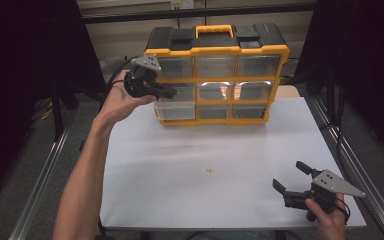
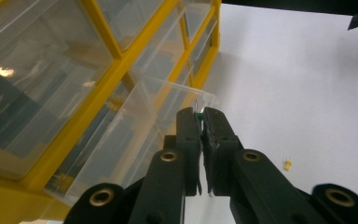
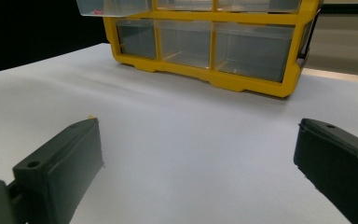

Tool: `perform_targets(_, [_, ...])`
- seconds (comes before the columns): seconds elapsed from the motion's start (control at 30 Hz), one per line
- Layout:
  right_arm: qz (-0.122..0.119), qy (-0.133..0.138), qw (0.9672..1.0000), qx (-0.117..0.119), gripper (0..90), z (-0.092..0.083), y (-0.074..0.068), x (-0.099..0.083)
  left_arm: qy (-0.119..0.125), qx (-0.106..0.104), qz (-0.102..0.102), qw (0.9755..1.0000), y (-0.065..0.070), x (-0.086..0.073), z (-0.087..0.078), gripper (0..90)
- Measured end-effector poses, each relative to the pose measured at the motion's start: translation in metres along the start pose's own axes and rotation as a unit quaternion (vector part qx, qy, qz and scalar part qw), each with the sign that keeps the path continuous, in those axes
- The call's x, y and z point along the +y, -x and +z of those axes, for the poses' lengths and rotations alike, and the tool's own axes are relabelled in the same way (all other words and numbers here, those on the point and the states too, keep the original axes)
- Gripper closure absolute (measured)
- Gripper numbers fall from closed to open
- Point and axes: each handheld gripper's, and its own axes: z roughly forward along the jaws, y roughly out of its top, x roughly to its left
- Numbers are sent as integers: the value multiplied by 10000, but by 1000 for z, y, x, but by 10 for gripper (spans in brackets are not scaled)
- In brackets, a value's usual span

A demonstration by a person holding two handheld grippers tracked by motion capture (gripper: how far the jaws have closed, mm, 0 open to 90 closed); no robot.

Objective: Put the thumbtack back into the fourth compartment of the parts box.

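Note:
A yellow and black organizer [image 1: 215, 75] with clear drawers stands at the back of the white table [image 1: 230, 150]. Its lower left drawer [image 1: 176, 108] is pulled out. My left gripper [image 1: 169, 93] hovers just above that drawer, shut on a small green part with thin wire leads [image 2: 198, 115] held at the very tips. The drawer's clear rim [image 2: 186, 88] lies right under the left gripper [image 2: 200, 113]. My right gripper [image 1: 290, 176] rests near the table's front right corner, open, with nothing between its jaws [image 3: 198, 154]. A tiny yellow part [image 1: 209, 170] lies loose on the table.
The tiny yellow part [image 2: 287, 164] also sits beside the right gripper's left jaw [image 3: 91, 117]. The pulled-out drawer [image 3: 114, 7] holds something small and pink. Dark curtains flank the table, and metal rails [image 1: 350, 165] run along its sides.

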Motion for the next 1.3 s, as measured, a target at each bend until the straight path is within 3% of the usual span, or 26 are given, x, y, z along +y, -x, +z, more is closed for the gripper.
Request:
perform_targets(0.23, [-19, -6, 10000, 28, 8, 0, 0, 0, -122, 68, -152, 9998, -13, 0, 1, 859])
perform_targets(0.5, [-11, -13, 10000, 34, 8, 1, 0, 0, -429, 70, -214, 9988, -22, 5, 16, 859])
perform_targets(0.97, [-16, -3, 10000, 35, 8, 0, 0, 0, -1107, -30, -219, 9936, -27, 1, 36, 858])
perform_targets(1.03, [-19, -8, 10000, 31, 8, 0, 0, 0, -1237, -46, -100, 9923, -28, 1, 37, 858])
perform_targets(1.07, [-14, -1, 10000, 25, 8, 0, 0, 0, -1203, -32, -174, 9926, -26, 0, 37, 858])
perform_targets(1.1, [-10, -2, 10000, 23, 8, 0, 0, 0, -1294, -40, -78, 9916, -27, -1, 37, 858])
perform_targets(1.17, [-3, -4, 10000, 22, 8, 0, 0, 0, -1305, -7, -193, 9913, -27, -3, 37, 858])
perform_targets(1.2, [3, -6, 10000, 14, 8, 0, 0, 0, -1405, -11, -116, 9900, -29, -3, 36, 858])
perform_targets(1.23, [-7, -4, 10000, 27, 8, 0, 0, 0, -1350, 12, -200, 9906, -28, -4, 37, 858])
perform_targets(1.3, [-4, -7, 10000, 25, 8, 0, 0, 0, -1431, 4, -133, 9896, -29, -4, 37, 857])
